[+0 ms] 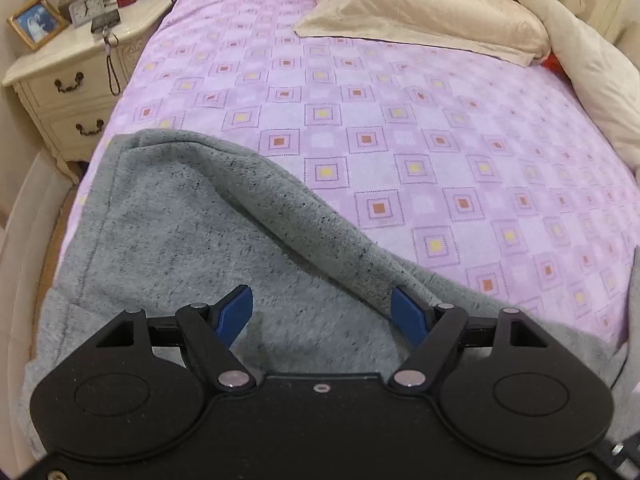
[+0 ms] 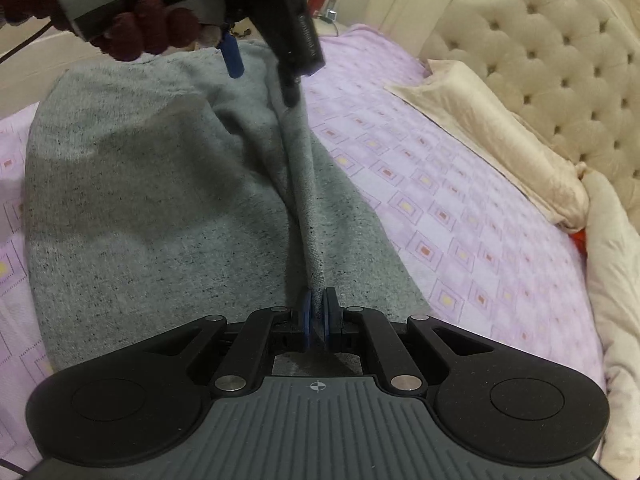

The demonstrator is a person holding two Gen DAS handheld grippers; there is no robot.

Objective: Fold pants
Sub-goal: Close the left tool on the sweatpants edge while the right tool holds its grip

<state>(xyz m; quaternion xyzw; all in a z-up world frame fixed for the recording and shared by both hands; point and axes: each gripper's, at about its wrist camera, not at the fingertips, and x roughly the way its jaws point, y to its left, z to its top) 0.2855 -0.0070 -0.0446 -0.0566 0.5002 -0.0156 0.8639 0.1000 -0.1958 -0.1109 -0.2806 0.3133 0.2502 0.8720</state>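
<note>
lying lengthwise toward the left gripper [image 2: 256, 64], spread apart, grey pants [image 2: 160, 200], right gripper [image 2: 318, 316] seemingly clamping fold

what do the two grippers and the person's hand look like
Both grippers are black with round side discs, silver pivot pins and blue finger pads. The right gripper has a ribbed grey top with a crosshair mark. The hand on the left gripper wears a dark red knitted glove.
</note>
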